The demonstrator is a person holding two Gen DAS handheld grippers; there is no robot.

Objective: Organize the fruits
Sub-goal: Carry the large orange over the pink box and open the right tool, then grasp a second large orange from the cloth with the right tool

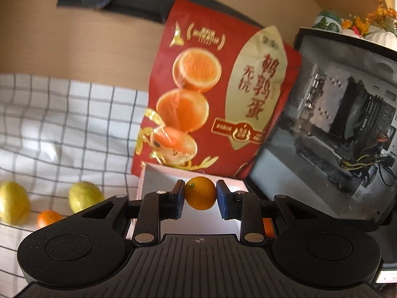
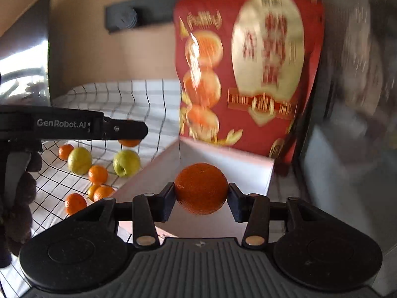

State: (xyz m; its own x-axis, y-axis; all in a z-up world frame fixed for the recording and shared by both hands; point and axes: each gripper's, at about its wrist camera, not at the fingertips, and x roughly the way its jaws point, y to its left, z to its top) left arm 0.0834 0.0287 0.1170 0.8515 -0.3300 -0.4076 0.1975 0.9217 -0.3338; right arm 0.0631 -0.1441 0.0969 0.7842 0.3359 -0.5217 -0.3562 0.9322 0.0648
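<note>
Orange, firm and round, both fruits could roll out: left gripper (image 1: 200, 193) jaws pinch a small citrus (image 1: 200, 193) at three and nine o'clock; right gripper (image 2: 201, 189) likewise pinches a mandarin (image 2: 201, 188).

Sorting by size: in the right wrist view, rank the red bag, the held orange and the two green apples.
1. Red bag
2. Held orange, though nearest the camera
3. Two green apples, alike

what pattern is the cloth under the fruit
White cloth with a dark grid of thin lines, clearest in the right wrist view.
</note>
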